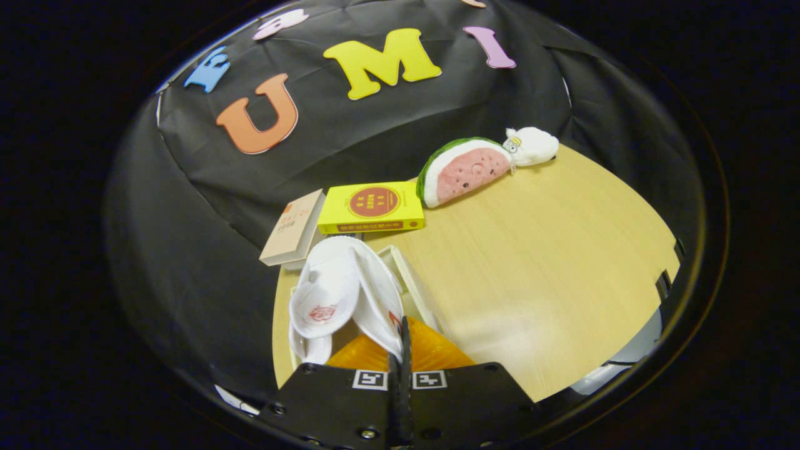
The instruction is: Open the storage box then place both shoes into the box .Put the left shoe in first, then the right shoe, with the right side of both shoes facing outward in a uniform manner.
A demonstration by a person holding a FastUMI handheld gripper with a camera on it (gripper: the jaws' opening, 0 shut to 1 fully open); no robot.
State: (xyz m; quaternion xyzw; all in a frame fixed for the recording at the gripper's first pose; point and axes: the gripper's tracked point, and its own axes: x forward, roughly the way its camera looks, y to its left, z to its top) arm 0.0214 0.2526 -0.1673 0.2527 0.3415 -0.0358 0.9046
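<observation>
Wooden table (550, 250); tongs (405, 350) pinch slipper (375, 294).

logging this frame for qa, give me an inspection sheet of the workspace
surface: light wood table, bare beyond the fingers.
job's things: two white slippers just ahead of the fingers; one is pinched at its edge, above the orange box with its pale lid beside it.
clutter: yellow book, tan book, watermelon plush, white plush along the table's far edge.
grippers: gripper shut on a slipper.
cables: nothing seen.
surroundings: black cloth wall.
</observation>
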